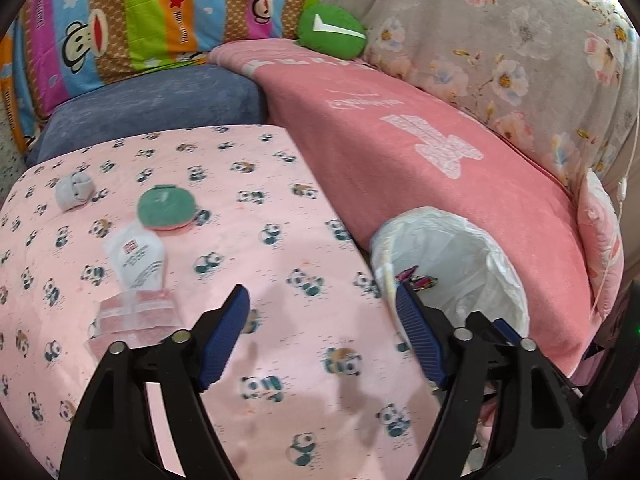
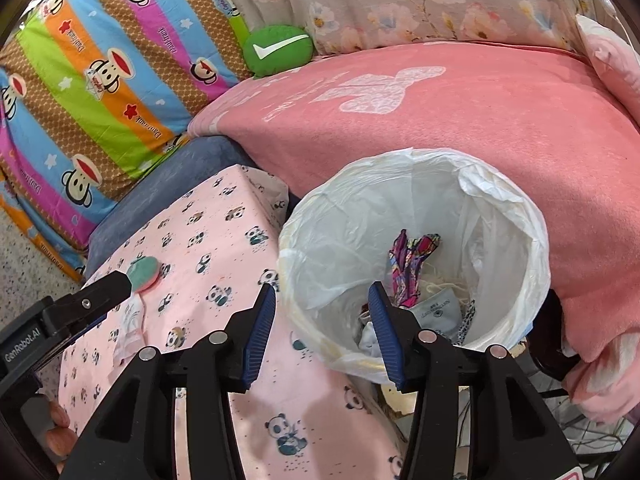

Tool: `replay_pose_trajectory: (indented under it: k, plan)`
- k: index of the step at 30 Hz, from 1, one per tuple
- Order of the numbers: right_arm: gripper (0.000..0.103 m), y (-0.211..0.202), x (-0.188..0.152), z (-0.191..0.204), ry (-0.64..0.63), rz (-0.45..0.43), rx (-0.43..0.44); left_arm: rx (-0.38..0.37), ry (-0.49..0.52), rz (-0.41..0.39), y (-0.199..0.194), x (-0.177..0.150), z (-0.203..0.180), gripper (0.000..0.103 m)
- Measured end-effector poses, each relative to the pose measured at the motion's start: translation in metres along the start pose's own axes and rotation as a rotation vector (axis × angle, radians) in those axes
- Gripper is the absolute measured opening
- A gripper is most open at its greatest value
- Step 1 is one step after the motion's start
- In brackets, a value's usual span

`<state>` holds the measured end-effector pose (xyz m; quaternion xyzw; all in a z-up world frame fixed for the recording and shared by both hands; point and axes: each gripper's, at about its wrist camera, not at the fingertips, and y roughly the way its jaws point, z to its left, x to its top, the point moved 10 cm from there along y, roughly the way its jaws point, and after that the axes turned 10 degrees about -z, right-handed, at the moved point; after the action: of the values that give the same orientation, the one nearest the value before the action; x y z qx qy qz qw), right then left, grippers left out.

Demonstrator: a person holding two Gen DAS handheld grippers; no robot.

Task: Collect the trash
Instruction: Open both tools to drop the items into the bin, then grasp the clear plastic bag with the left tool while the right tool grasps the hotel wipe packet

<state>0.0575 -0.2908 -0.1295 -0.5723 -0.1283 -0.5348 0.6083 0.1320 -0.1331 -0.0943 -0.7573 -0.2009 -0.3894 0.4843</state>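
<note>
On the pink panda-print cloth [image 1: 280, 240] lie a white pouch [image 1: 136, 256], a clear wrapper with pink inside [image 1: 132, 316], a round green pad [image 1: 166, 208] and a small grey crumpled piece [image 1: 74, 190]. My left gripper [image 1: 320, 292] hovers open over the cloth, right of the wrapper, with nothing between its fingers. A bin with a white liner [image 1: 440, 216] stands at the cloth's right edge. My right gripper [image 2: 321, 288] is open and empty over the bin's near rim [image 2: 304, 312]. Inside the bin lie a colourful wrapper [image 2: 408, 264] and other scraps.
A pink blanket [image 2: 440, 120] covers the seat behind the bin, with a floral cover [image 1: 500, 40] behind it. A striped monkey-print cushion [image 2: 100, 80], a green check-mark cushion [image 1: 332, 32] and a blue cushion [image 1: 160, 100] sit at the back. A hand [image 2: 56, 428] shows at lower left.
</note>
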Motion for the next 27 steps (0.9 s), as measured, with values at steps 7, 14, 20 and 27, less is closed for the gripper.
replay_pose_trajectory:
  k: [7, 14, 20, 27]
  plan:
    - [0.048, 0.003, -0.014, 0.033, -0.038, 0.023, 0.035, 0.104, -0.013, -0.001, -0.004, -0.014, 0.054, 0.087]
    - [0.048, 0.01, -0.033, 0.07, -0.082, 0.06, 0.079, 0.189, -0.01, 0.041, 0.0, -0.035, 0.109, 0.089]
    - [0.048, 0.019, -0.052, 0.103, -0.128, 0.096, 0.118, 0.237, -0.013, 0.051, 0.005, -0.046, 0.145, 0.089]
    - [0.048, 0.031, -0.07, 0.133, -0.16, 0.133, 0.146, 0.213, -0.009, 0.093, 0.021, -0.06, 0.166, 0.089]
